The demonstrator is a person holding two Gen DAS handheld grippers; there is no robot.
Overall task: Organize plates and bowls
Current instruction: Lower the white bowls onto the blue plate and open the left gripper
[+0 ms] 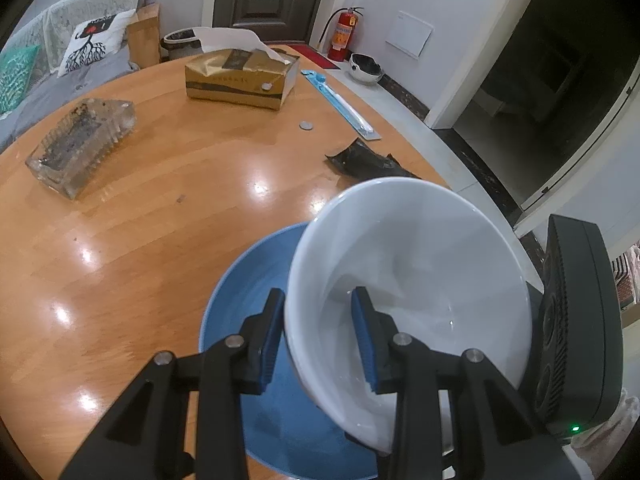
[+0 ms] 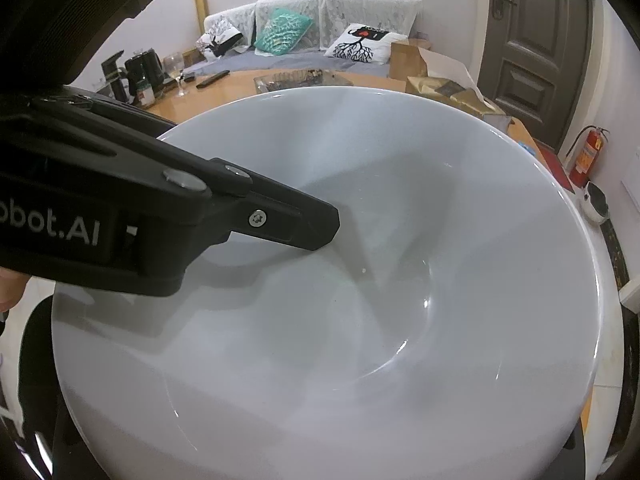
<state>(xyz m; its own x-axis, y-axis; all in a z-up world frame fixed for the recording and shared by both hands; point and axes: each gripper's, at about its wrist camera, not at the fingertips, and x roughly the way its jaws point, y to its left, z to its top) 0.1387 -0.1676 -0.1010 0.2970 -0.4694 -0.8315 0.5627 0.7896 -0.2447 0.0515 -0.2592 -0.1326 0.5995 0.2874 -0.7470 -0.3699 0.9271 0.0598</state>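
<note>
In the left wrist view my left gripper [image 1: 318, 316] straddles the near rim of a white bowl [image 1: 432, 256], one blue pad outside the wall and one inside. The bowl is tilted and held above a blue plate [image 1: 248, 280] on the round wooden table [image 1: 160, 216]. The right gripper's black body [image 1: 576, 328] sits just past the bowl's right rim. In the right wrist view the white bowl [image 2: 360, 300] fills the frame, with the left gripper's finger [image 2: 288, 220] reaching in over its left rim. The right gripper's own fingers are hidden below the bowl.
On the table stand a glass ashtray [image 1: 80, 144], a gold tissue box [image 1: 240, 76], a coin [image 1: 306, 125], a blue packet [image 1: 340, 102] and a black wrapper [image 1: 364, 160]. A kettle [image 2: 144, 70], wine glass [image 2: 176, 70] and remote [image 2: 212, 79] sit at the far side.
</note>
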